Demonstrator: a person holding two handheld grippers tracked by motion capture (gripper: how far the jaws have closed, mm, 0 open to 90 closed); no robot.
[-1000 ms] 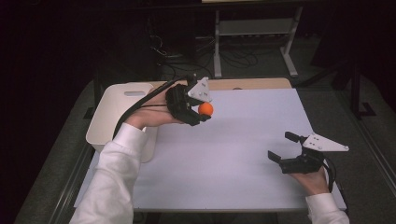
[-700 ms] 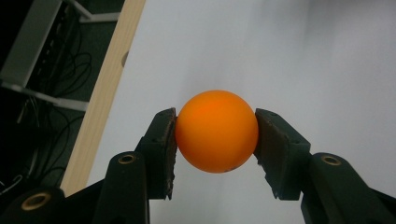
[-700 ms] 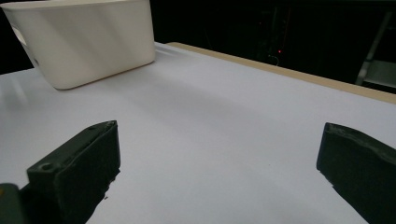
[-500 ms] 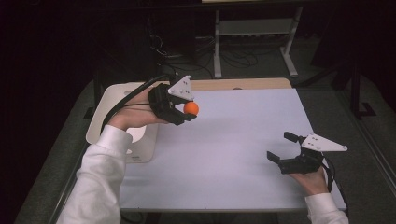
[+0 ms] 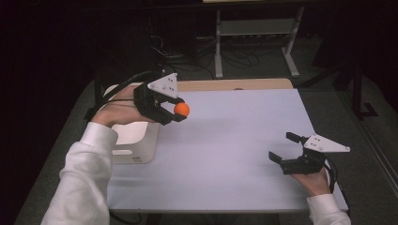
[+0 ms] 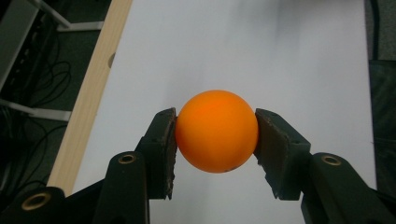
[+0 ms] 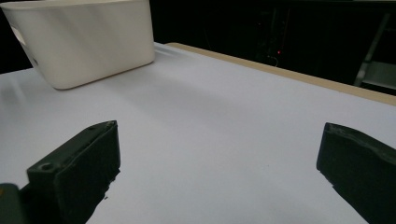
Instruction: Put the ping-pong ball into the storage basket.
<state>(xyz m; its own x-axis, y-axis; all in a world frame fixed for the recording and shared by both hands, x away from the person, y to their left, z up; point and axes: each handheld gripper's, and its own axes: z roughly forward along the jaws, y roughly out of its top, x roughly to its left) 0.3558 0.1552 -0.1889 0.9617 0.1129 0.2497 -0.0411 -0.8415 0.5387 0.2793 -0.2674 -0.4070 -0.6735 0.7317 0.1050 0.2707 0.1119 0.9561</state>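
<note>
orange ball (image 6: 216, 131) clamped in left gripper (image 5: 174, 109), held above the table (image 5: 244, 140) just beside the white bin (image 5: 136, 145).
ball is pinched at its sides only, so a slip or roll-out is judged likely if the grip is eased before it is over the bin; a drop here would let it roll across the table. bin contents cannot be told, its inside is hidden by the hand. right gripper (image 5: 286, 151) is rested near the right edge, jaws wide apart, nothing between them.

Lab: cables (image 5: 187, 65), metal stand (image 5: 256, 42)
</note>
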